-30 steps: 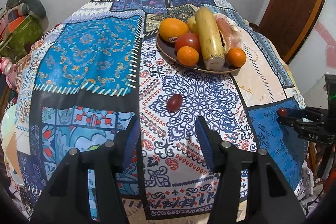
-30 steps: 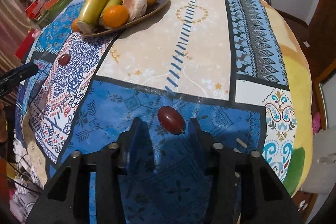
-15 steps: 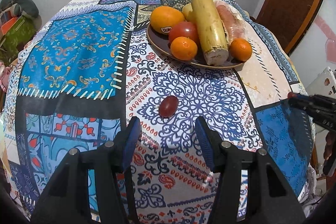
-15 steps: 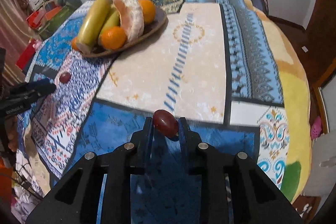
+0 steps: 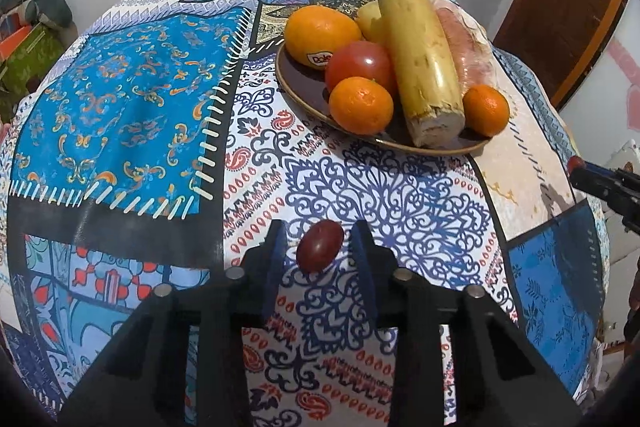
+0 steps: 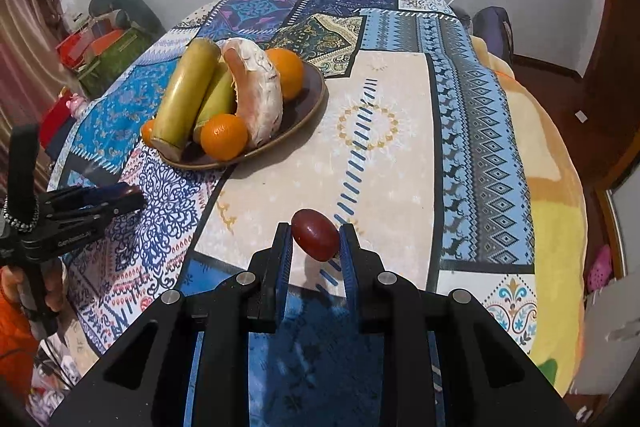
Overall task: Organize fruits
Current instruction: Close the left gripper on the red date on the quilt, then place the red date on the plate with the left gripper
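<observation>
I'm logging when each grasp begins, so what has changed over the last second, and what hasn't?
The right gripper closed on its dark red oval fruit and lifted it off the patchwork tablecloth, carrying it toward the brown plate of fruit. The left gripper advanced until the second dark red oval fruit sits between its fingers, which have narrowed but show gaps either side. The plate's contents stayed put.

Left gripper (image 5: 320, 239) straddling a plum (image 5: 319, 245)

Its fingers are standing apart on either side of the dark red plum, which is lying on the patterned cloth (image 5: 120, 99). A plate (image 5: 296, 89) of oranges, a tomato and a banana is sitting beyond. The right gripper (image 5: 576, 167) is poking in at the edge, possibly pinching something red.
</observation>
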A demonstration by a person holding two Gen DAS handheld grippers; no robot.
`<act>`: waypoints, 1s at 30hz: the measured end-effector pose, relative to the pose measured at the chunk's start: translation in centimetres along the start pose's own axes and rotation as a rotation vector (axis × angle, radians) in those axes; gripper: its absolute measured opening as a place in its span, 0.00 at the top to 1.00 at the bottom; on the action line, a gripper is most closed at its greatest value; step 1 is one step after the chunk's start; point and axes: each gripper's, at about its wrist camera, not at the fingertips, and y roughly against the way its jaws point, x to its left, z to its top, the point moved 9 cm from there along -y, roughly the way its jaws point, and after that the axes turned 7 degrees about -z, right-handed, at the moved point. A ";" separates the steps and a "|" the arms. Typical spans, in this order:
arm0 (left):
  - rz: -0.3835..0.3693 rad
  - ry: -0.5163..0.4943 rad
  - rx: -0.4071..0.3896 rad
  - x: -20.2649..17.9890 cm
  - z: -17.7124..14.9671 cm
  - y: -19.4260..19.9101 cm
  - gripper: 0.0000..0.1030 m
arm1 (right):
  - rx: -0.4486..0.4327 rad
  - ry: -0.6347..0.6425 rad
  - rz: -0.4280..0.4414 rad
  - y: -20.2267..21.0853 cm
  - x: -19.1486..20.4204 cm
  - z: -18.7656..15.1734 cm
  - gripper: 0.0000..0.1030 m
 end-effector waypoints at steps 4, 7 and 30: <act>-0.013 -0.017 -0.002 -0.1 0.0 0.0 0.79 | -0.001 0.009 0.001 -0.1 0.3 0.2 0.79; -0.014 -0.024 -0.003 -0.2 -0.3 0.2 0.79 | -0.006 0.007 0.007 -0.1 0.6 0.4 0.79; -0.005 -0.064 -0.147 -1.0 6.2 3.7 0.79 | -0.112 0.042 0.032 0.2 2.5 6.1 0.79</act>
